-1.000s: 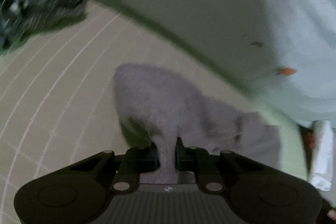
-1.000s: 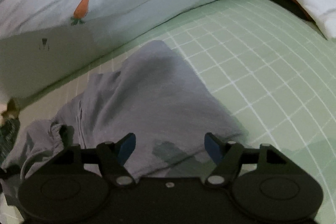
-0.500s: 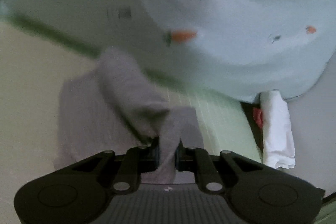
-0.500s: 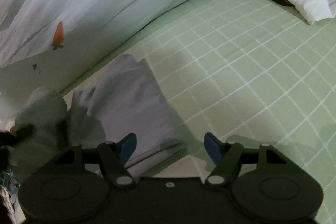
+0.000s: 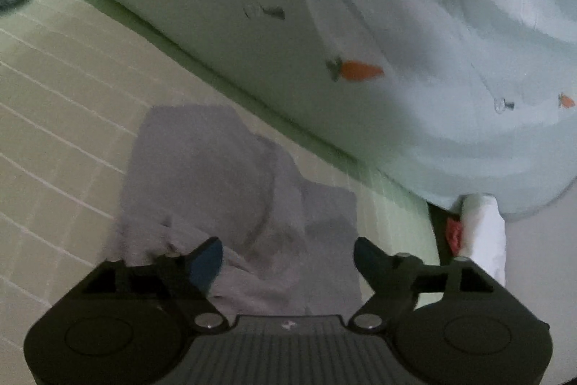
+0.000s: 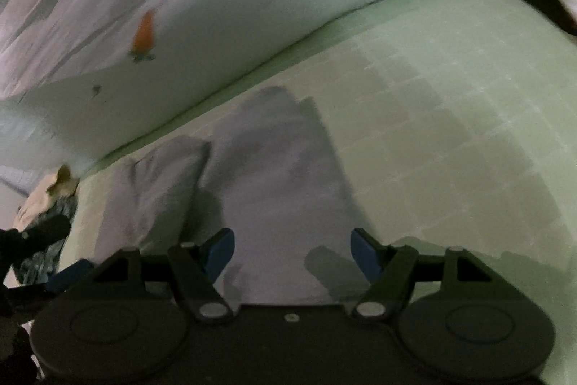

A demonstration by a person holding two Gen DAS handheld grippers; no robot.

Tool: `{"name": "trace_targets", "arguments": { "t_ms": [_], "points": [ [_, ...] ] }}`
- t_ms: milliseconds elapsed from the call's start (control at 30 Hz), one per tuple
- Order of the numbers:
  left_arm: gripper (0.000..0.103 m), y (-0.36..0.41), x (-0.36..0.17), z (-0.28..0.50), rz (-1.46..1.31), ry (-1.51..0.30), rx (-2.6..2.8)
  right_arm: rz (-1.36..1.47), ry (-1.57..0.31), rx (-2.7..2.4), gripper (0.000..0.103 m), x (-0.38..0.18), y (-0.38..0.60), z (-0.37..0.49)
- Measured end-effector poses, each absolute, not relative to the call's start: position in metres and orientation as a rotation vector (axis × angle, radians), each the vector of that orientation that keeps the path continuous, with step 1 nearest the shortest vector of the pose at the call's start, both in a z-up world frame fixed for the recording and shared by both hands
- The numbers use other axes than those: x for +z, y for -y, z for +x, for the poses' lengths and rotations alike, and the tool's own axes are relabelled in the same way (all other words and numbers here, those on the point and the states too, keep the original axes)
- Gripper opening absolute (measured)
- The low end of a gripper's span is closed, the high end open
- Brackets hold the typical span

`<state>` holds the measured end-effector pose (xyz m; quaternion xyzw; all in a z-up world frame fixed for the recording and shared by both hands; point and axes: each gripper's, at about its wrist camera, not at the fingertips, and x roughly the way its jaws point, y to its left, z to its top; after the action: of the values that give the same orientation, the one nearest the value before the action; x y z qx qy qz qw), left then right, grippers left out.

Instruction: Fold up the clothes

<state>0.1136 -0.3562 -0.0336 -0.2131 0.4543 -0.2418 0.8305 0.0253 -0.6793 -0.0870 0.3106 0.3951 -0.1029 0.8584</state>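
Grey cloth (image 5: 230, 190) lies rumpled on the green checked bed (image 6: 450, 118), beside the pale quilt (image 5: 414, 24), under the left claw (image 5: 288, 258) and right claw (image 6: 292, 251), both spread wide and empty.

Grey garment (image 5: 230, 190), partly folded, rumpled layers overlapping, lying flat on green checked sheet (image 6: 450, 118)

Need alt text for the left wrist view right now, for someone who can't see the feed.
The left gripper is open, empty, above a grey garment lying partly folded on a green grid-patterned sheet. Behind it runs a pale quilt with carrot prints; a white folded cloth lies at the right.
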Motion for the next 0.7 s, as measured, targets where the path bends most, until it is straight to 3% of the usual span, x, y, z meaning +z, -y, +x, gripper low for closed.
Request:
{"name": "trace_targets", "arguments": {
  "t_ms": [500, 567, 633, 667, 700],
  "points": [
    [0.083, 0.316, -0.045, 0.124, -0.506, -0.978, -0.361, 0.923, -0.887, 0.036, 0.069, -0.102, 0.633, 0.109],
    [0.084, 0.314, -0.042, 0.124, -0.506, -0.972, -0.372, 0.9, -0.901, 0.071, 0.054, -0.104, 0.621, 0.119],
    [0.084, 0.312, -0.038, 0.124, -0.505, -0.959, -0.385, 0.874, -0.903, 0.102, 0.02, -0.104, 0.611, 0.125],
    [0.084, 0.309, -0.034, 0.124, -0.506, -0.943, -0.391, 0.849, -0.902, 0.1, 0.011, -0.102, 0.608, 0.129],
    [0.084, 0.307, -0.03, 0.125, -0.506, -0.927, -0.398, 0.813, -0.895, 0.105, 0.008, -0.098, 0.605, 0.13]
  ]
}}
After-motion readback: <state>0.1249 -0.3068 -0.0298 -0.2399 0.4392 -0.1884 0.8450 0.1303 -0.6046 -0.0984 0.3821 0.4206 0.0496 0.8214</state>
